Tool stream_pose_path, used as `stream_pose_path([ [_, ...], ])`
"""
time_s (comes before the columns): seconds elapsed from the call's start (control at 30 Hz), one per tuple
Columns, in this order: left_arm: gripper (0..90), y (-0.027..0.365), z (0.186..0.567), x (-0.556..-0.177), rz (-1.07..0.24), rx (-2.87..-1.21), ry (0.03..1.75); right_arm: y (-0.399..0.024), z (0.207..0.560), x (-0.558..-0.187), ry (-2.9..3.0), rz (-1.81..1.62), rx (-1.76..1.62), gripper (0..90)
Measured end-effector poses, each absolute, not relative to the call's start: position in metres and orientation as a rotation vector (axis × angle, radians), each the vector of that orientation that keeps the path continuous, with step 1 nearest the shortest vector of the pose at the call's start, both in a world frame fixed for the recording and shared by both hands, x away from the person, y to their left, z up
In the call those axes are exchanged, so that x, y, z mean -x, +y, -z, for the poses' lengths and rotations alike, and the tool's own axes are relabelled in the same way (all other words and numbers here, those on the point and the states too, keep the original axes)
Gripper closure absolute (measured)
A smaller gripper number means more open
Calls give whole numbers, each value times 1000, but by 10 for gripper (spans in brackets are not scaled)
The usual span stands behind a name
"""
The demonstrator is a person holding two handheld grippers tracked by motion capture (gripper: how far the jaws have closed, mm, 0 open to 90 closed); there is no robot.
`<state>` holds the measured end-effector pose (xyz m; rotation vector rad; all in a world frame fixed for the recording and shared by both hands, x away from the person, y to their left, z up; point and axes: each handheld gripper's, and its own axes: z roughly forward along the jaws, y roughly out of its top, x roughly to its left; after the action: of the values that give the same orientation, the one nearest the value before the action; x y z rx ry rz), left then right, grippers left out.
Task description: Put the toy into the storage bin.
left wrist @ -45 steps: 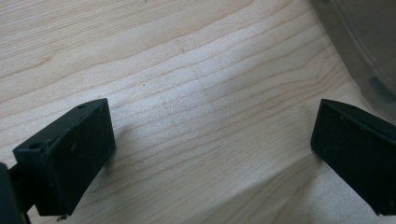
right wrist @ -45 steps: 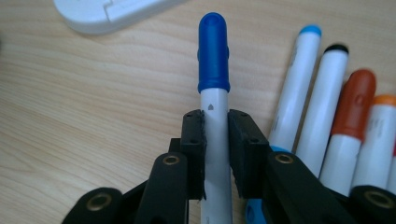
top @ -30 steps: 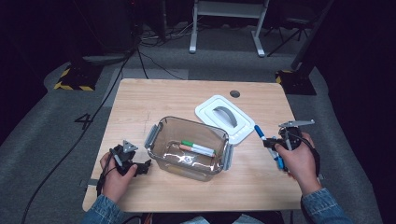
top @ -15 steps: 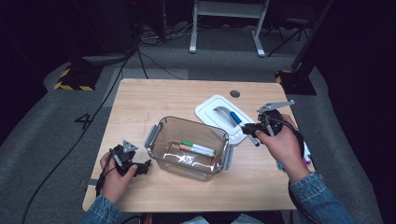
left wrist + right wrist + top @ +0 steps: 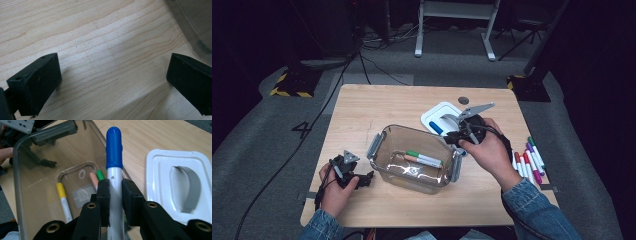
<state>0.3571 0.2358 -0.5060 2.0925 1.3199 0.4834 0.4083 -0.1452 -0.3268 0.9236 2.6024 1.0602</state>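
A: Blue-capped marker (image 5: 114, 170) pinched in our right tool (image 5: 115, 192), at the clear bin's (image 5: 384, 137) three o'clock rim.

B: Transfer step. Next we judge: centre over bin, release. Left tool (image 5: 112, 82) spread, idle on worktop (image 5: 100, 37).

The high view looks forward and down on the whole table (image 5: 362, 110). The left gripper view sits close above bare wood beside the clear container (image 5: 192, 22). The right gripper view looks into that container (image 5: 37, 185), which all three views share.
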Motion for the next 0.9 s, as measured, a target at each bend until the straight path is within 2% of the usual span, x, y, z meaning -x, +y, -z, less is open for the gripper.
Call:
stream_pose_path([
  [0.43, 0, 236, 506, -357, -483, -2092, 1320, -82, 341, -407, 2741, -1039, -740, 771],
  [0.9, 0, 236, 506, -357, -483, -2092, 1320, -42, 363, -407, 2849, -965, -619, 771],
])
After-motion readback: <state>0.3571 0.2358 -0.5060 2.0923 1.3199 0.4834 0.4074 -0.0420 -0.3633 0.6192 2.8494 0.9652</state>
